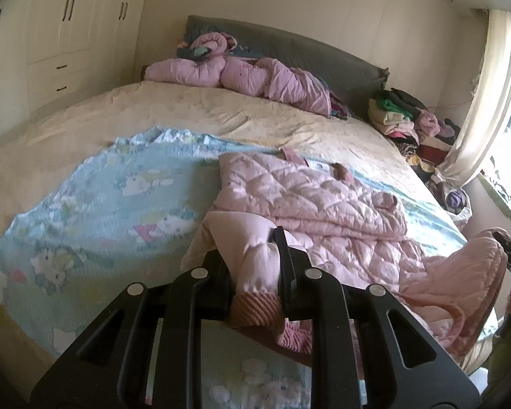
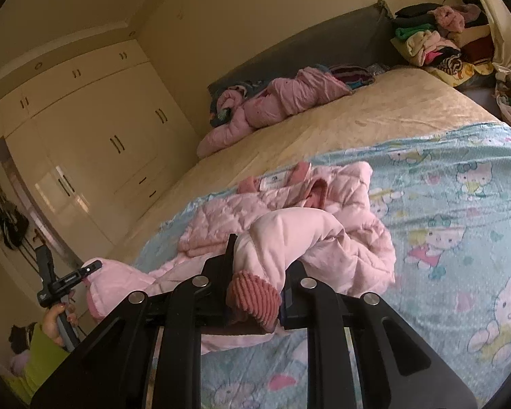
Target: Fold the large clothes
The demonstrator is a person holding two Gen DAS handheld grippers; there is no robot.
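Both tongs, left gripper [image 1: 255, 272] and right gripper [image 2: 255, 279], pinch ribbed cuffs of the pale pink quilted jacket [image 1: 310, 197] on the near bed; slippery sleeves could slide free.

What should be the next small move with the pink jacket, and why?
Probably carry both sleeves inward and lay them across the quilted body. The left gripper and right gripper are each shut on a sleeve near its ribbed cuff, while the pink jacket lies open, lining up, on the blue blanket.
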